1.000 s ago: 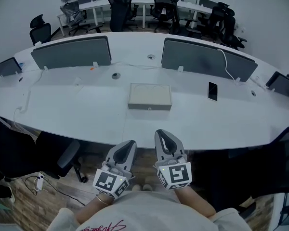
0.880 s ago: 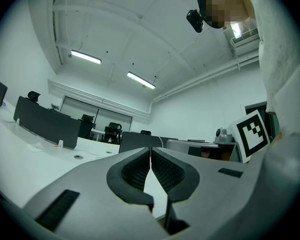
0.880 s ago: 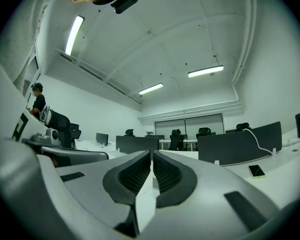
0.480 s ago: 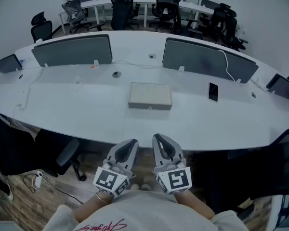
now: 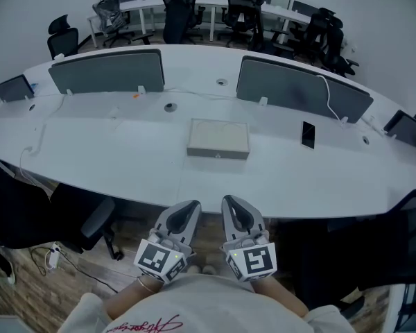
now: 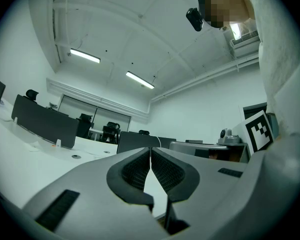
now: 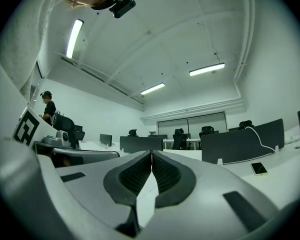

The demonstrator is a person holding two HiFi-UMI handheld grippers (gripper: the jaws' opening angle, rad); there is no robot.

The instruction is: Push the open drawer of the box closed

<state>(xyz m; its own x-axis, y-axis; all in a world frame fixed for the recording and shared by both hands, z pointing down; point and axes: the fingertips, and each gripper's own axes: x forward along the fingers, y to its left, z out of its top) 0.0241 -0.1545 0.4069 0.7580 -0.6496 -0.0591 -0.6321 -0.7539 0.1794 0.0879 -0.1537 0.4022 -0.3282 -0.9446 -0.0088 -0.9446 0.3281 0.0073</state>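
A flat beige box (image 5: 218, 139) lies in the middle of the white curved table (image 5: 125, 158), its drawer front with a small knob facing me and looking flush with the box. My left gripper (image 5: 189, 207) and right gripper (image 5: 231, 202) hang side by side below the table's near edge, close to my body and well short of the box. Both are shut with nothing between the jaws; in the gripper views the left gripper (image 6: 150, 149) and right gripper (image 7: 151, 154) tips touch and point upward.
Two grey divider screens (image 5: 107, 71) (image 5: 301, 89) stand on the table behind the box. A black phone (image 5: 308, 134) lies right of the box, a white cable (image 5: 329, 92) near it. Office chairs (image 5: 90, 224) sit at the near edge and in the background. A person stands far off in the right gripper view.
Both grippers stay shut and hold almost the same place; the head view has shifted slightly, so the table and box sit a little lower and to the right.
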